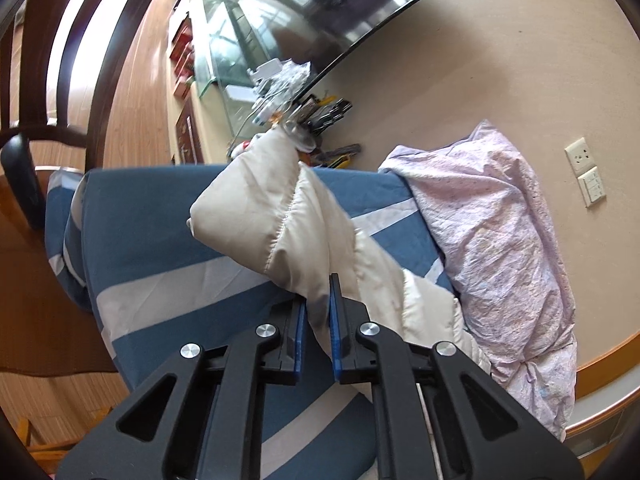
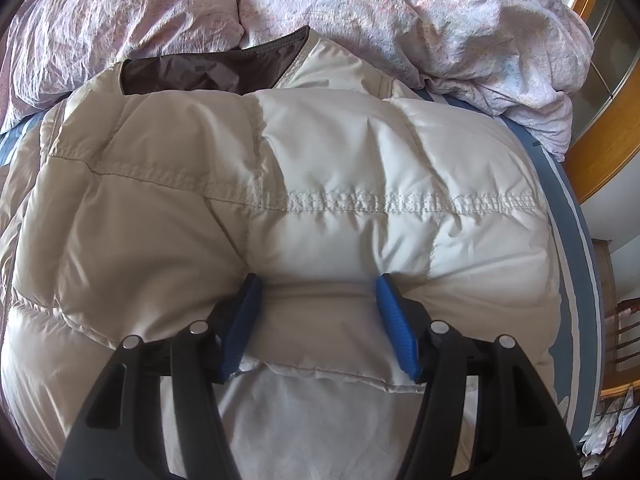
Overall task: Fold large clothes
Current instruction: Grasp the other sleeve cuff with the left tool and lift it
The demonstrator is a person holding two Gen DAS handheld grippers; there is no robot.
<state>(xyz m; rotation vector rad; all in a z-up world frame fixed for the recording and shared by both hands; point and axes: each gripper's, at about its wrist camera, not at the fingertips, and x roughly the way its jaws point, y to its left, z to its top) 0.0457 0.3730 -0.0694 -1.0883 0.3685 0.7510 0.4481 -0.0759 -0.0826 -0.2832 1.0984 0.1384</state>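
Note:
A cream quilted puffer jacket [image 2: 320,168] lies on a bed with a blue and white striped sheet [image 1: 160,248]. Its brown lining shows at the collar [image 2: 192,74]. My left gripper [image 1: 317,300] is shut on a sleeve of the jacket [image 1: 272,200] and holds it lifted above the sheet. My right gripper [image 2: 318,292] is open, its blue fingers [image 2: 394,320] pressed against the jacket's folded edge, with padded fabric bulging between them.
A crumpled pink duvet [image 1: 500,240] lies along the wall side of the bed; it also shows in the right wrist view [image 2: 400,12]. A dark chair [image 1: 60,80], a glass cabinet [image 1: 224,52] and a television [image 1: 340,8] stand beyond the bed. Wall sockets [image 1: 586,172] are at right.

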